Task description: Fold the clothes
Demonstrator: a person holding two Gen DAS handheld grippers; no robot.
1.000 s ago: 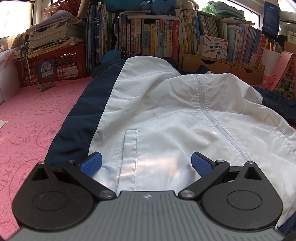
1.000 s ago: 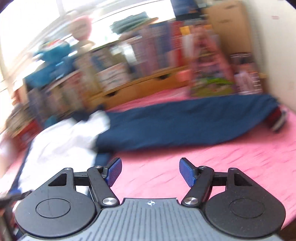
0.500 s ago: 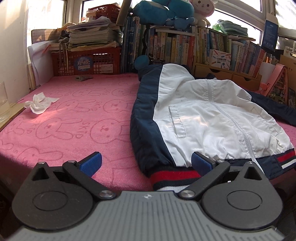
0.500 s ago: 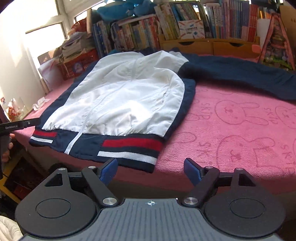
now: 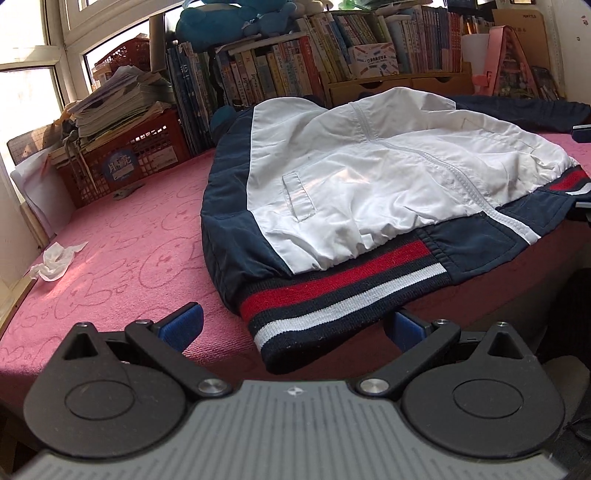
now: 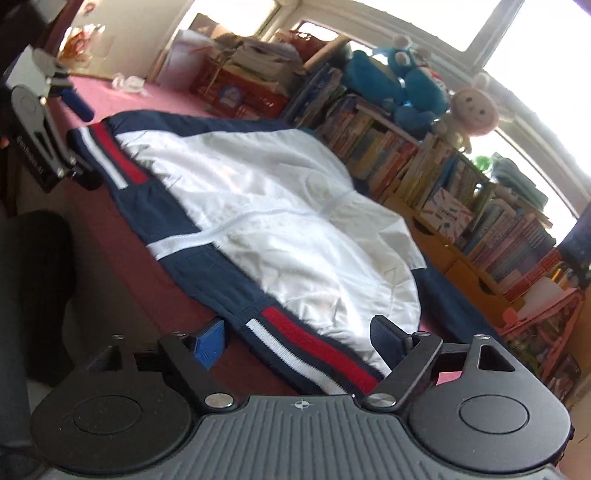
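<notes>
The brown cardboard box (image 5: 521, 29) at the top right bore small lettering too blurred to read; the round blue label (image 5: 119, 167) on the red plastic crate (image 5: 136, 158) carried illegible white characters.

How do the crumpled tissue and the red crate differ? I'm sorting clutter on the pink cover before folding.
The crumpled tissue is white, soft and low, lying loose near the cover's left edge; the red crate is a rigid latticed box standing upright at the back. The tissue carries nothing, while the crate bears a stack of papers. Both rest on the pink cover, apart from the jacket.
</notes>
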